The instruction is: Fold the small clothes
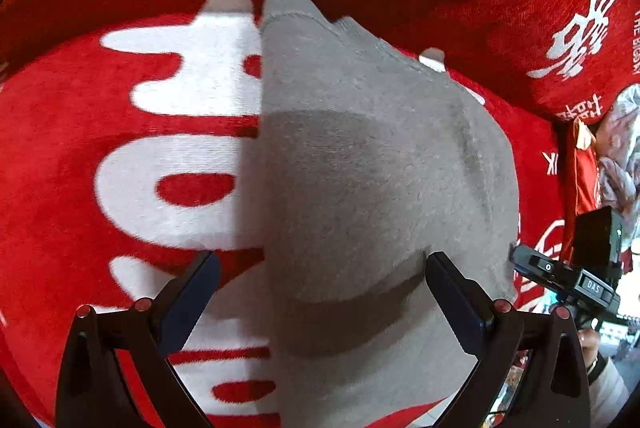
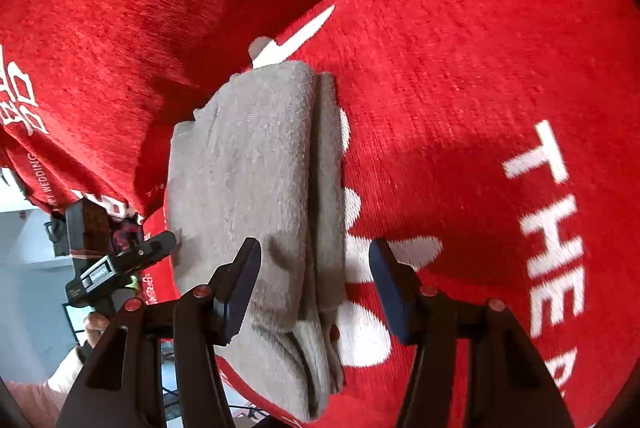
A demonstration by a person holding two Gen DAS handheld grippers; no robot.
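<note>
Grey garment [image 2: 256, 188]: stacked folded edge only in right wrist view.

Right tongs [image 2: 316, 292] open above folded grey garment [image 2: 256, 164], red blanket [image 2: 460, 68].

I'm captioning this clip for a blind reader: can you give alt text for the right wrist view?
A folded grey cloth lies on a red blanket with white lettering, its near end between the open fingers of the right tool, which do not touch it. At the left edge, the left tool shows beside the cloth.
</note>
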